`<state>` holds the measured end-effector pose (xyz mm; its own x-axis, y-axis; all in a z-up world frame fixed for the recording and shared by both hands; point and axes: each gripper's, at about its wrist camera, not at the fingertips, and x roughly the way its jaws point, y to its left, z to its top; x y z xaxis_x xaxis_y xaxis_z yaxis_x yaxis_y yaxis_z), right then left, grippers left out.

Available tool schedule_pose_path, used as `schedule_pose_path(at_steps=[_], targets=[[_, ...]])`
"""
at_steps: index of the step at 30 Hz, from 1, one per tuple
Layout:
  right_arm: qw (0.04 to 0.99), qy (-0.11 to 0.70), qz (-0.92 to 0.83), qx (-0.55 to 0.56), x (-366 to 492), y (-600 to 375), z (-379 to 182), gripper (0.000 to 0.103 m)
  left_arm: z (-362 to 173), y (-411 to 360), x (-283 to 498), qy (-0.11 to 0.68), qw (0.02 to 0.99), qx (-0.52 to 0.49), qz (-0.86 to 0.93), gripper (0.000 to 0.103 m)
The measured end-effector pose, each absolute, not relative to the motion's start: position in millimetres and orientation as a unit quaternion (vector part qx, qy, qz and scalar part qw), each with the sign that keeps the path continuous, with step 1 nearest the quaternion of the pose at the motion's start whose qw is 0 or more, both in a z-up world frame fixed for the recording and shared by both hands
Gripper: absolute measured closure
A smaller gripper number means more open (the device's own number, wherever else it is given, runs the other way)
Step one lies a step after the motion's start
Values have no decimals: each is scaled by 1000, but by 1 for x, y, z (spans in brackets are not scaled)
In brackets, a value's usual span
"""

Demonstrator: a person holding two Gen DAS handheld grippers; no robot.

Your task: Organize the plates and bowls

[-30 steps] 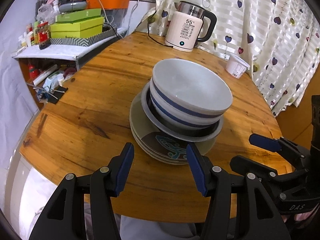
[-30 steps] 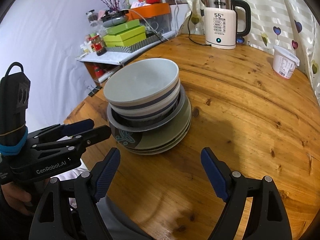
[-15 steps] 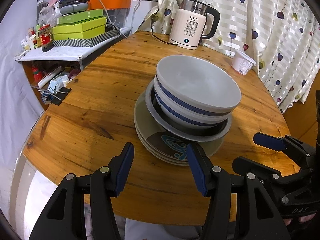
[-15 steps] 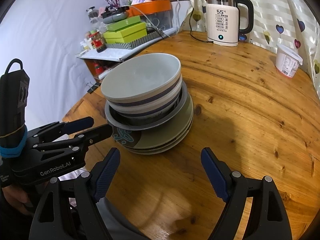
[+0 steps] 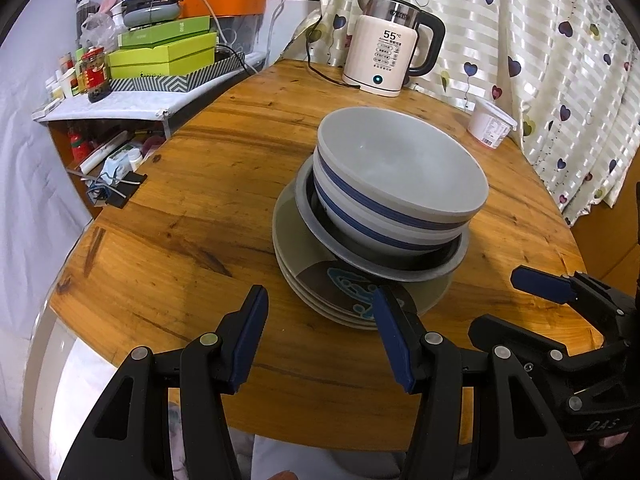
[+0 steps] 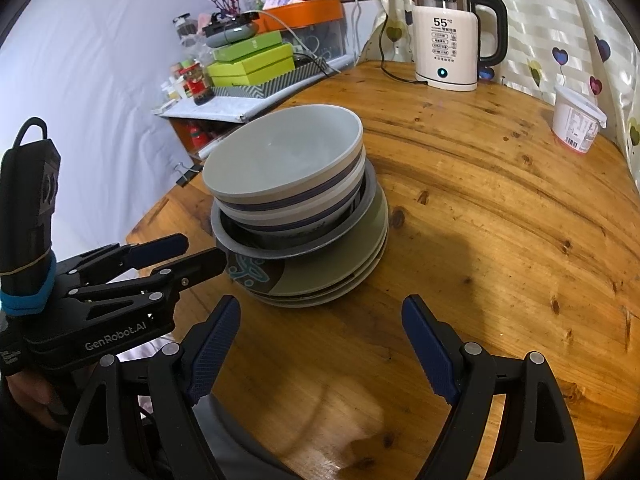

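Note:
On the round wooden table (image 5: 180,240) stands one stack. At the bottom lie several plates (image 5: 304,280) with a teal pattern. A dark bowl with a grey rim (image 5: 400,274) sits on them. White bowls with blue stripes (image 5: 400,164) are nested on top. My left gripper (image 5: 320,300) is open and empty, just short of the stack's near edge. My right gripper (image 6: 322,308) is open and empty too, nearer the table's front and to the right of the plates (image 6: 340,264). In the right wrist view the left gripper (image 6: 204,250) hovers at the stack's left side.
A white electric kettle (image 5: 392,60) with its cord stands at the table's far edge. A white lidded tub (image 5: 490,124) sits at the far right by the heart-print curtain. A cluttered shelf with green boxes (image 5: 164,56) is beyond the table at the left.

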<state>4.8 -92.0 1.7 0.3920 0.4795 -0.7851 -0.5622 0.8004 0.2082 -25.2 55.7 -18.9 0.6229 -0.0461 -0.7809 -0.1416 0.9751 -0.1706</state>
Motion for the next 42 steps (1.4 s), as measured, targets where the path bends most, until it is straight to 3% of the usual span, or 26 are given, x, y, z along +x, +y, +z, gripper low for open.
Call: schedule_pose_path(at_steps=[42], targets=[[833,453,314,-49,5,-91,6,19,-19,50,-25,439,892,-102,28,47]])
